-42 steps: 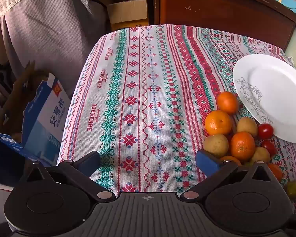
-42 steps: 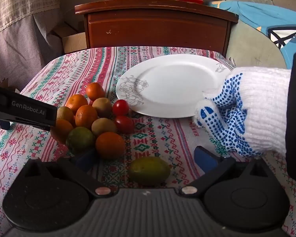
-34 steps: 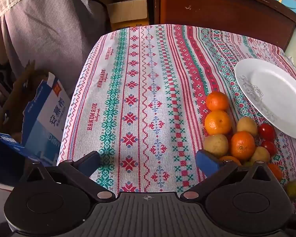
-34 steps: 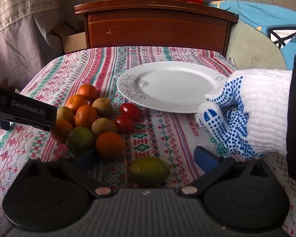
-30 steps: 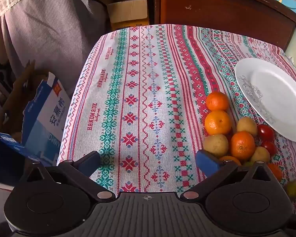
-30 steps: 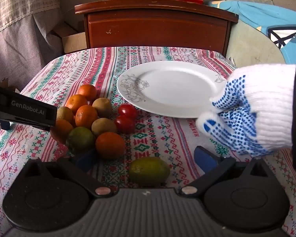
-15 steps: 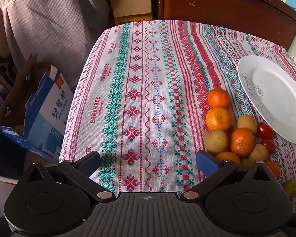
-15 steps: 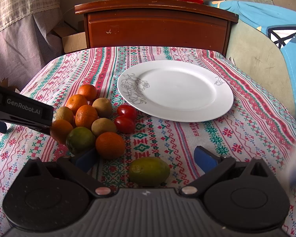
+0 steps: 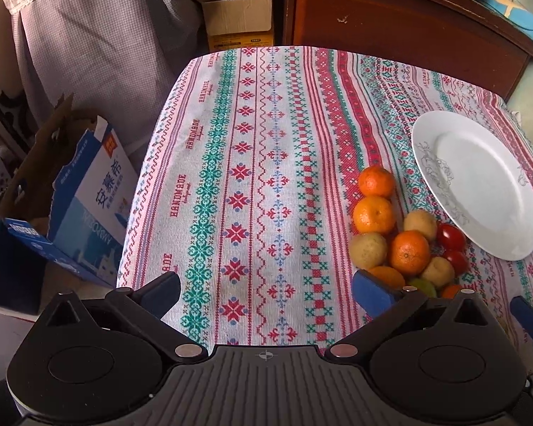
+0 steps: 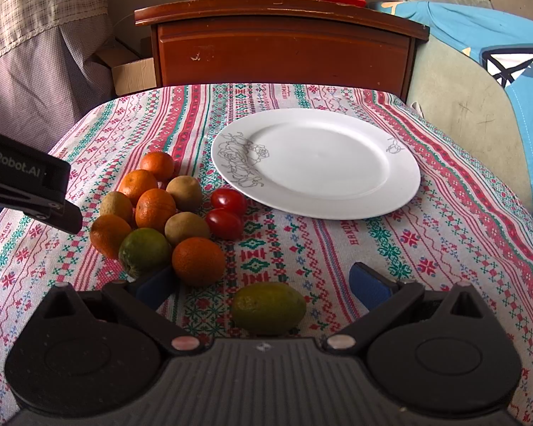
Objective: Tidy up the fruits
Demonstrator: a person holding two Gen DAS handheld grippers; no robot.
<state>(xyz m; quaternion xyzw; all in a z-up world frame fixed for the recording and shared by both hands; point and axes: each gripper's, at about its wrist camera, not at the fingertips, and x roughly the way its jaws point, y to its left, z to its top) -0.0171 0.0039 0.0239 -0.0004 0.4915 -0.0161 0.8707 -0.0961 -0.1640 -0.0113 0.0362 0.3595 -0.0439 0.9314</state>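
Both claws wide, holding nothing; fruit loose on surface.
Right claw (image 10: 263,280) straddles a green citrus (image 10: 268,308); fruit pile (image 10: 156,213) left, bare plate (image 10: 316,163) beyond. Only right view shows "enRobot.AI" on left claw's body; only left view, with left claw (image 9: 264,287), shows blue carton (image 9: 85,209), cloth (image 9: 238,163) marked "HANDMADE".

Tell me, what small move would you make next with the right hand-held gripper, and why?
Probably ease the right hand-held gripper forward and close on the green citrus. It lies alone between the open fingers, apart from the fruit pile, and the plate holds nothing yet.
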